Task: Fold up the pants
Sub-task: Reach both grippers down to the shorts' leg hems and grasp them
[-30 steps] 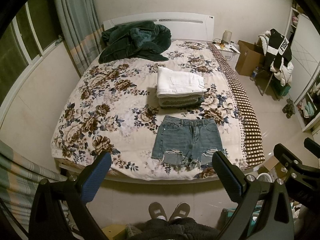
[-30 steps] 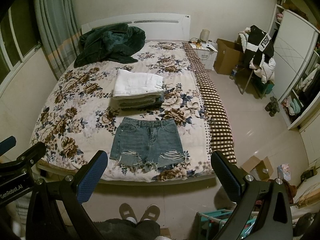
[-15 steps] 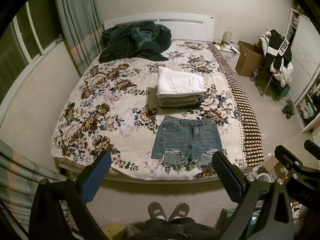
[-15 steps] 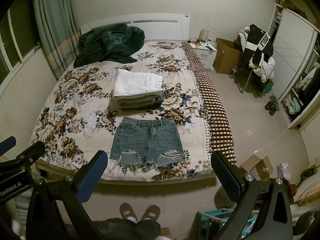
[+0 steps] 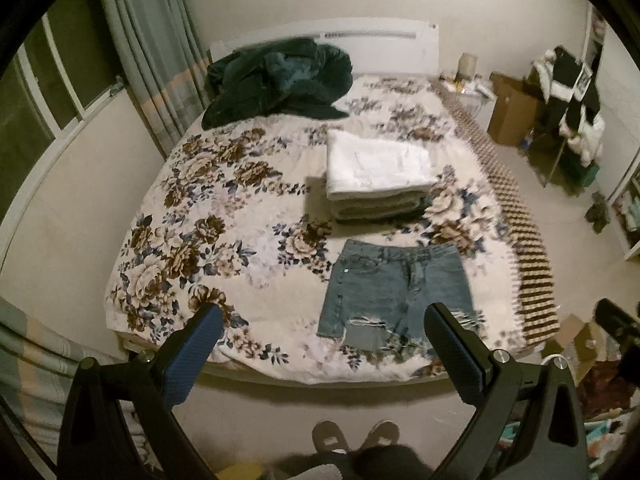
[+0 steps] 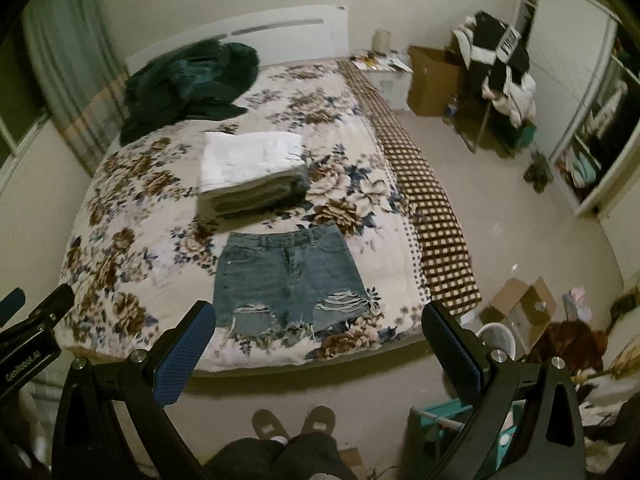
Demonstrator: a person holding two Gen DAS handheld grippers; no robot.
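Observation:
A pair of ripped blue denim shorts (image 5: 394,286) lies flat, waistband away from me, near the foot of the floral bed (image 5: 208,216). It also shows in the right wrist view (image 6: 286,278). My left gripper (image 5: 320,340) is open and empty, held above the foot of the bed, short of the shorts. My right gripper (image 6: 318,336) is open and empty, also short of the shorts' frayed hem. The left gripper's body shows at the left edge of the right wrist view (image 6: 28,332).
A stack of folded clothes with white on top (image 5: 376,172) lies behind the shorts. A dark green coat (image 5: 276,80) lies by the headboard. A cardboard box (image 6: 520,308) and clutter sit on the floor to the right. My slippered feet (image 6: 294,422) stand at the bed's foot.
Both grippers have moved forward towards the bed; the shorts look larger and closer. The right view has swung left and tilted. Both stay open.

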